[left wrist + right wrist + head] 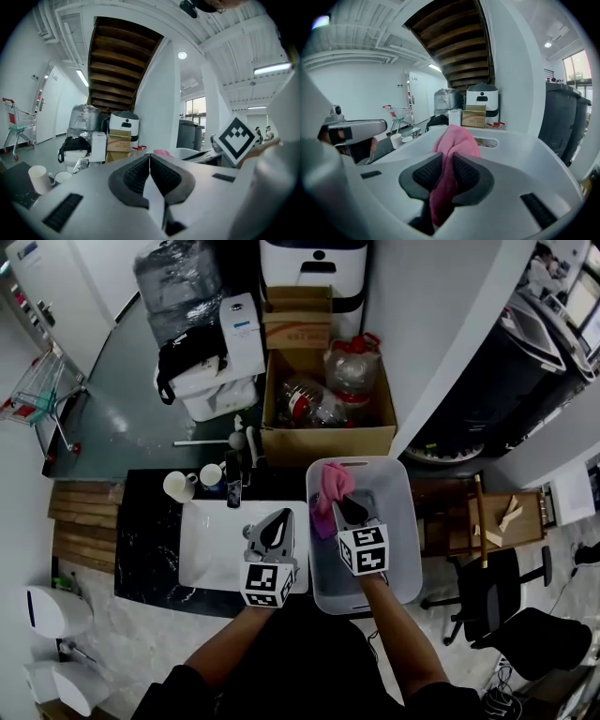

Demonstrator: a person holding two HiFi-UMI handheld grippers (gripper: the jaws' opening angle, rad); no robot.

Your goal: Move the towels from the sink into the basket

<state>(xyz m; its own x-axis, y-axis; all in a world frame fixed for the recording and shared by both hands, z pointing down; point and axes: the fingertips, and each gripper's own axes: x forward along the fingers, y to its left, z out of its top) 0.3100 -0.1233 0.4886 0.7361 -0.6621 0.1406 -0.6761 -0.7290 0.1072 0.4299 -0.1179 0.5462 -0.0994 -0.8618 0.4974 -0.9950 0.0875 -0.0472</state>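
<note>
**A:** Where is the towel?

**B:** The pink towel point(454, 140) is pinched between the jaws of the right gripper point(446, 165). It hangs over the far end of the white basket point(405, 521), inside the rim.

**A:** And the other tool?

**B:** The left gripper point(149, 158) has its jaws pressed together with nothing in them. It hovers above the right side of the sink point(211, 554), close beside the right one.

**A:** What's around them?

**B:** Two cups point(178, 487) stand on the black counter point(150, 559) behind the sink. An open cardboard box point(328, 439) holding plastic bottles sits just behind the basket.

**A:** Does any view add something?

**B:** The head view shows the sink and basket side by side, but only the gripper views show the pads. They also show the wooden stair underside point(454, 42) overhead, which the head view doesn't.
</note>
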